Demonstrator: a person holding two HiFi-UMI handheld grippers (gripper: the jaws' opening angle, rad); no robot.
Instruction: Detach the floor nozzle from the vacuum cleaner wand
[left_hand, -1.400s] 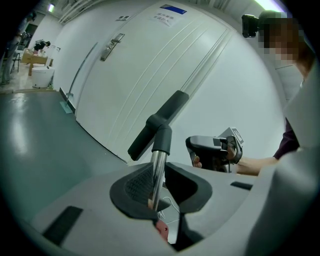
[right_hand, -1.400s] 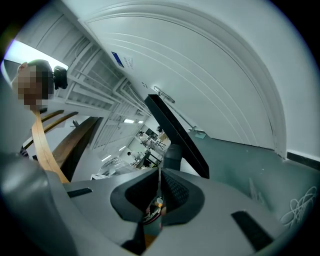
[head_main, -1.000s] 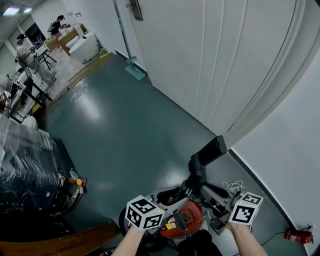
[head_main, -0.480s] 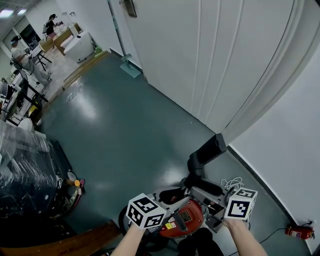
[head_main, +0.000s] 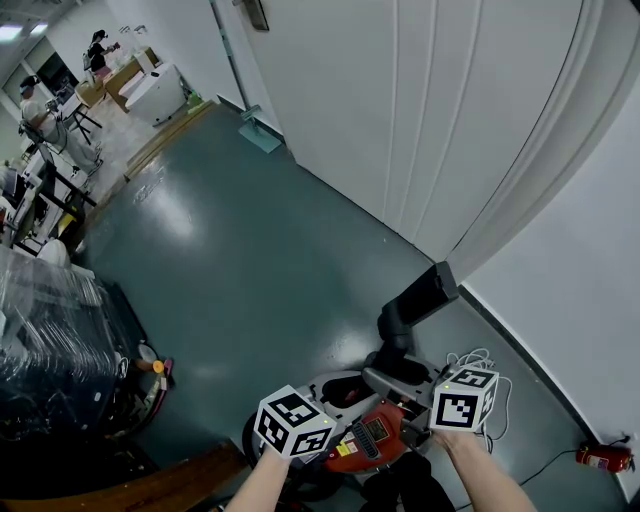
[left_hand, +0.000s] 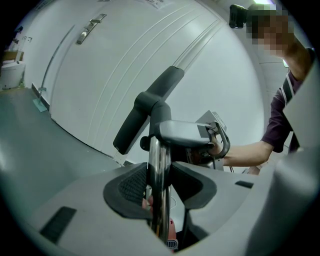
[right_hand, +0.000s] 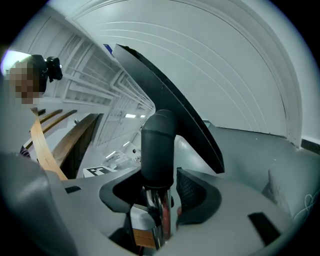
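Low at the centre of the head view, on a grey-green floor (head_main: 230, 250) beside a white panelled wall (head_main: 400, 120), a person worked two hand-held tools on a vacuum cleaner. Its black floor nozzle (head_main: 422, 297) stuck up above the red vacuum body (head_main: 365, 437), the flat head tilted toward the wall at centre right of the frame. The nozzle's neck (right_hand: 157, 145) sat on the upper end of the chrome wand (left_hand: 159, 200).

The right tool (right_hand: 160, 200) stood at that joint. Its jaws were spread and opening, with the neck and the top of the wand between them. The pad at the right of its own view was just beside the neck, the other pad apart from it.

The left tool (left_hand: 159, 185) sat further down the wand, below the nozzle. Its jaws were closing on the chrome tube, both pads against its sides with no gap showing. From there the nozzle rose beyond and above the jaws, slanting toward the upper centre of the frame.
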